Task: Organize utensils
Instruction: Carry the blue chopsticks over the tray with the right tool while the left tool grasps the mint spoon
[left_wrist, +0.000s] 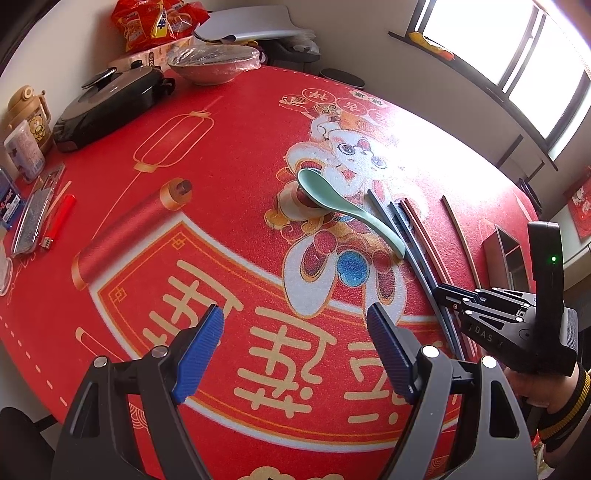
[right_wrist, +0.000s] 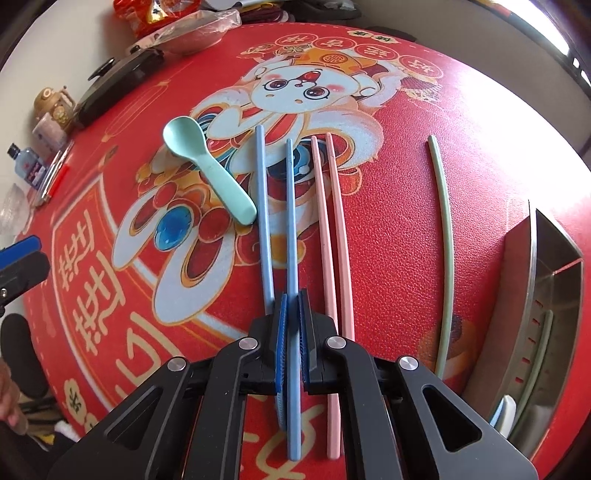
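Note:
My right gripper (right_wrist: 291, 299) is shut on a blue chopstick (right_wrist: 291, 221), gripping it near its thick end on the red mat. A second blue chopstick (right_wrist: 263, 206) lies just left of it. Two pink chopsticks (right_wrist: 332, 229) lie to its right. A single green chopstick (right_wrist: 445, 236) lies farther right. A mint green spoon (right_wrist: 207, 166) lies to the left; it also shows in the left wrist view (left_wrist: 347, 206). My left gripper (left_wrist: 295, 325) is open and empty above the mat, left of the right gripper (left_wrist: 480, 306).
A steel tray (right_wrist: 543, 295) at the right edge holds a green chopstick and a white utensil. Along the far left stand a black pan (left_wrist: 107, 107), a covered bowl (left_wrist: 214, 66), a bear cup (left_wrist: 33, 118), a lighter (left_wrist: 59, 221) and snack bags (left_wrist: 155, 22).

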